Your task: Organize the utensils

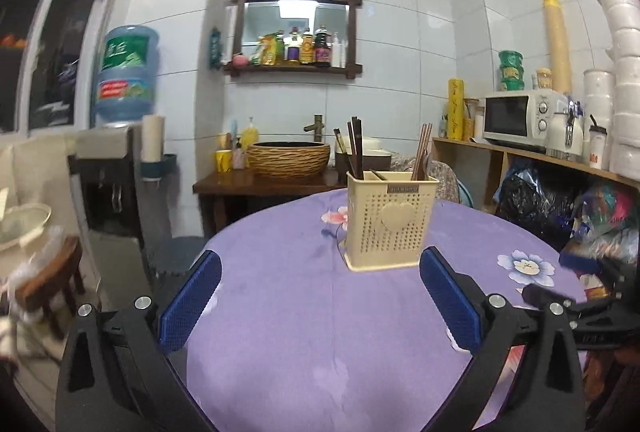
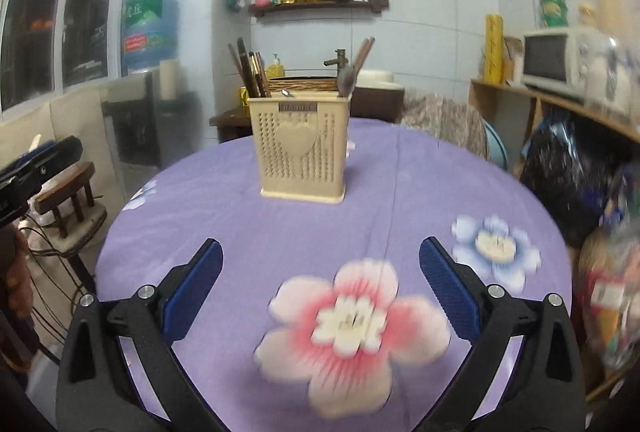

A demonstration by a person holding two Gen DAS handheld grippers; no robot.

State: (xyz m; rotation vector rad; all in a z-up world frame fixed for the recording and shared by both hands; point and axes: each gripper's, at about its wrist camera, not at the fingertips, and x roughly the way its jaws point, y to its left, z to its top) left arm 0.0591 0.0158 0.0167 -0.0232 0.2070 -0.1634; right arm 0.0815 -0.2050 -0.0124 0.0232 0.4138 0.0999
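The cream perforated utensil holder [image 1: 390,222] stood upright near the middle of the desk [image 1: 280,312], on its purple flowered cloth. Dark chopsticks [image 1: 355,147] filled its left compartment and lighter reddish ones [image 1: 422,151] the right, all standing on end. No loose utensil lay on the cloth in either view, so the sorting looked finished or nearly so. The left tongs [image 1: 320,306] and the right tongs [image 2: 320,294] were both spread fully wide and held nothing, well short of the holder.
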